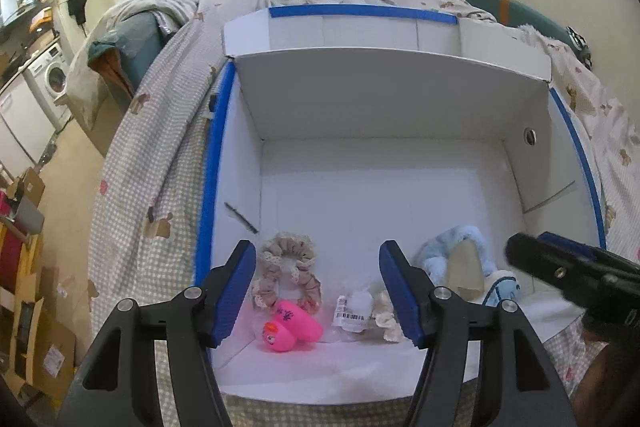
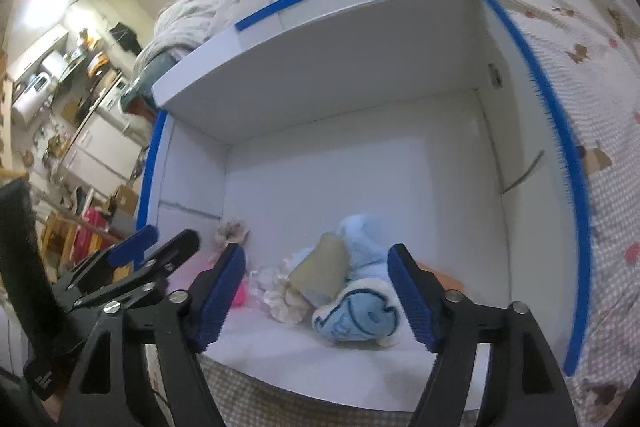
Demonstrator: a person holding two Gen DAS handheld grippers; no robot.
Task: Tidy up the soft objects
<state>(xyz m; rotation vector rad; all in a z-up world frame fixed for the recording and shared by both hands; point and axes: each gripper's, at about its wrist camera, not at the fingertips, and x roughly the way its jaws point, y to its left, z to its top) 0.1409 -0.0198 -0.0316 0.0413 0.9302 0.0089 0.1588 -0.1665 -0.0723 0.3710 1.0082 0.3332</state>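
Both grippers hang open and empty over the white box. Right gripper is nearer the blue plush headband, directly ahead; left gripper faces the pink toy.

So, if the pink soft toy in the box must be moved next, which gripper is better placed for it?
Probably the left gripper. Its jaws are open and empty, and the pink toy lies just below and between them. The right gripper, also open and empty, is over the blue plush, further from the toy.
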